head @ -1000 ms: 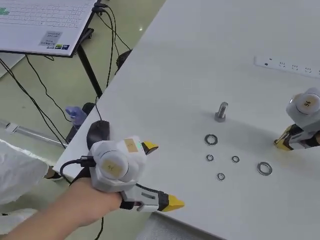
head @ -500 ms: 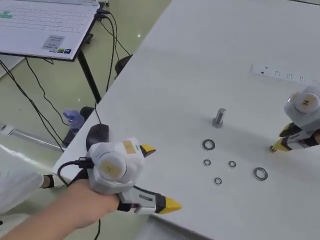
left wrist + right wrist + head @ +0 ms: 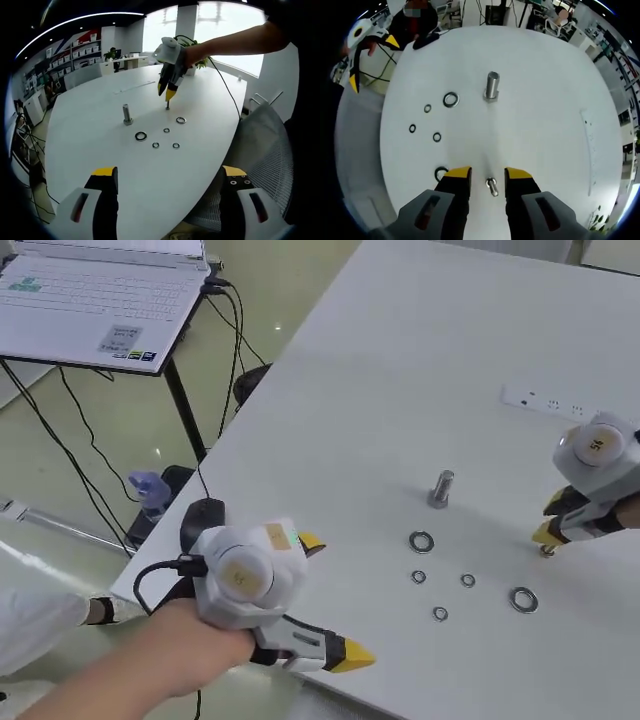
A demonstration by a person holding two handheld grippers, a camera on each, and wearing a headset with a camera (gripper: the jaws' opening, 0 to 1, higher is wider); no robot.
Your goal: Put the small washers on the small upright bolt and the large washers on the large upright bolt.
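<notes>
The large bolt [image 3: 441,488] [image 3: 127,114] [image 3: 491,86] stands upright on the white table [image 3: 380,390]. Two large washers [image 3: 421,541] [image 3: 523,599] and three small washers [image 3: 418,577] lie flat in front of it. The small bolt [image 3: 547,551] [image 3: 492,186] stands upright to the right. My right gripper [image 3: 549,528] [image 3: 488,173] is open, its yellow jaws on either side of the small bolt with gaps to it. At the table's near left edge my left gripper [image 3: 335,600] [image 3: 169,172] is wide open and holds nothing.
A white power strip [image 3: 545,402] lies at the back right of the table. A laptop [image 3: 100,300] sits on a stand to the left, with cables below it. A mesh chair [image 3: 260,150] stands by the near edge.
The right gripper has come down slightly toward the washers, and the small bolt now stands clear under its tips. The left gripper stays by the near edge. The camera has shifted.
</notes>
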